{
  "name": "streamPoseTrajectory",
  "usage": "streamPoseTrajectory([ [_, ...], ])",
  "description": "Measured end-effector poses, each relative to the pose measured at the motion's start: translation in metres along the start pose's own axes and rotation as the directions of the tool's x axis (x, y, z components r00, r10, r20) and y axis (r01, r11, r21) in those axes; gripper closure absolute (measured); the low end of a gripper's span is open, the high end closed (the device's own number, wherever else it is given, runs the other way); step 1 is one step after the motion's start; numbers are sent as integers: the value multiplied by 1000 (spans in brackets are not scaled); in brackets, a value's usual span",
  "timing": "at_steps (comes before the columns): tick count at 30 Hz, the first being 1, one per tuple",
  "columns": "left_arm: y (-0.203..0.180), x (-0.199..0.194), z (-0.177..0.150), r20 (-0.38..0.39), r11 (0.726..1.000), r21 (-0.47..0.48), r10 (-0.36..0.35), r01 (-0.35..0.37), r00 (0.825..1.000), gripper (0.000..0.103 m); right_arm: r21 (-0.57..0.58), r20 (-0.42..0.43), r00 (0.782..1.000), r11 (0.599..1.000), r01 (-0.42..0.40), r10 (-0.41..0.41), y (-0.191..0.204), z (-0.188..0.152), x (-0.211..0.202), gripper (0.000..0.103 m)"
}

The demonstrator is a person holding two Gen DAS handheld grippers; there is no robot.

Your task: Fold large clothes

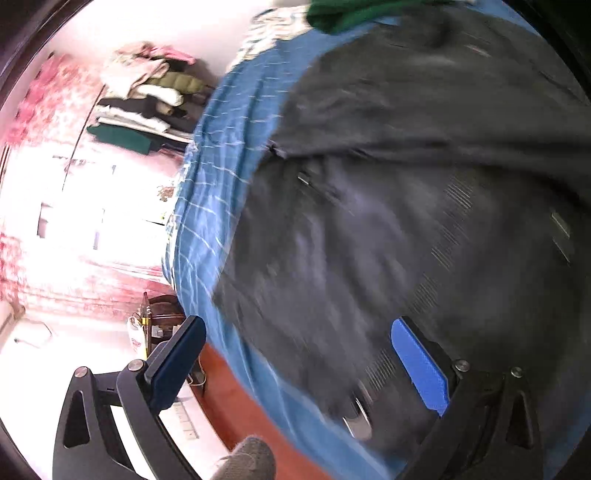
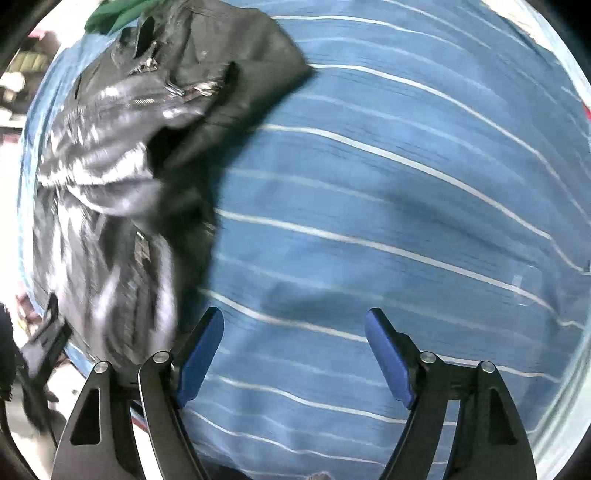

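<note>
A large black jacket (image 1: 406,184) with zips lies spread on a bed covered by a blue sheet with white stripes (image 1: 221,184). My left gripper (image 1: 299,328) is open and empty, hovering over the jacket's near edge. In the right wrist view the jacket (image 2: 110,166) lies crumpled at the left on the blue sheet (image 2: 369,203). My right gripper (image 2: 295,325) is open and empty over bare sheet, to the right of the jacket. Both views are blurred by motion.
A green garment (image 1: 351,14) lies at the far end of the bed, also in the right wrist view (image 2: 114,14). Folded clothes are stacked on a shelf (image 1: 147,96) beyond the bed. A chair (image 1: 159,321) stands on the red floor (image 1: 236,398) by the bed's edge.
</note>
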State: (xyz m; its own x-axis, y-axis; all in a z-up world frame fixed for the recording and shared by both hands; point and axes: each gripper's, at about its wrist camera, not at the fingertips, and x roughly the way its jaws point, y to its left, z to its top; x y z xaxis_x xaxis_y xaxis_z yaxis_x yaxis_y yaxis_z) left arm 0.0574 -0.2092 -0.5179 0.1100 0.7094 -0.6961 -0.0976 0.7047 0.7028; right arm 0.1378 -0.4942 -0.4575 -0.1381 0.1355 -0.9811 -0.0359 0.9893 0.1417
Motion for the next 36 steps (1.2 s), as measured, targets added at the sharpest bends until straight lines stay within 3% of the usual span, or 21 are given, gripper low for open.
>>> streamPoseTrajectory([
  [7, -87, -66, -54, 12, 984, 171, -52, 49, 999, 0, 106, -57, 997, 993, 54, -48, -75, -23, -4, 22],
  [12, -136, -54, -56, 31, 971, 236, 41, -47, 999, 0, 179, -46, 998, 982, 54, -46, -127, -18, -13, 23],
  [17, -127, -29, -30, 64, 984, 147, 93, -102, 994, 0, 180, -25, 1000, 983, 23, -19, -135, 9, -15, 22],
  [21, -101, -11, -11, 66, 990, 82, 112, -117, 992, 0, 118, 49, 986, 980, -162, 157, -125, 47, -9, 22],
  [23, -86, -4, -5, 51, 996, 51, 73, -75, 996, 2, 95, 65, 948, 943, -318, 312, -115, 71, -4, 19],
  [24, -79, -3, -3, 54, 998, 37, 50, -52, 997, 15, 93, 80, 903, 899, -428, 422, -111, 85, 0, 17],
  [25, -69, -3, -1, 60, 1000, 23, 9, -11, 998, 42, 97, 87, 867, 862, -498, 491, -105, 91, 7, 16],
  [27, -53, -6, 0, 71, 995, 1, -96, 96, 993, 74, 126, 98, 759, 748, -652, 644, -88, 112, 21, 16],
  [28, -51, -10, 0, 79, 992, -6, -125, 126, 989, 83, 145, 99, 721, 707, -693, 686, -80, 113, 34, 16],
  [31, -39, -20, 2, 106, 982, -6, -185, 187, 977, 91, 228, 82, 620, 591, -774, 780, -54, 132, 61, 16],
  [33, -34, -24, 2, 118, 975, -9, -221, 224, 968, 92, 284, 105, 601, 555, -782, 793, -7, 126, 90, 17],
  [34, -30, -24, 3, 122, 970, -4, -240, 242, 963, 92, 306, 132, 604, 547, -779, 786, 12, 122, 96, 41],
  [35, -25, -24, 4, 123, 964, -3, -265, 267, 956, 92, 330, 138, 630, 564, -757, 764, 19, 125, 96, 67],
  [36, -19, -23, 5, 123, 954, -2, -296, 299, 947, 92, 356, 154, 656, 578, -734, 738, 22, 125, 90, 76],
])
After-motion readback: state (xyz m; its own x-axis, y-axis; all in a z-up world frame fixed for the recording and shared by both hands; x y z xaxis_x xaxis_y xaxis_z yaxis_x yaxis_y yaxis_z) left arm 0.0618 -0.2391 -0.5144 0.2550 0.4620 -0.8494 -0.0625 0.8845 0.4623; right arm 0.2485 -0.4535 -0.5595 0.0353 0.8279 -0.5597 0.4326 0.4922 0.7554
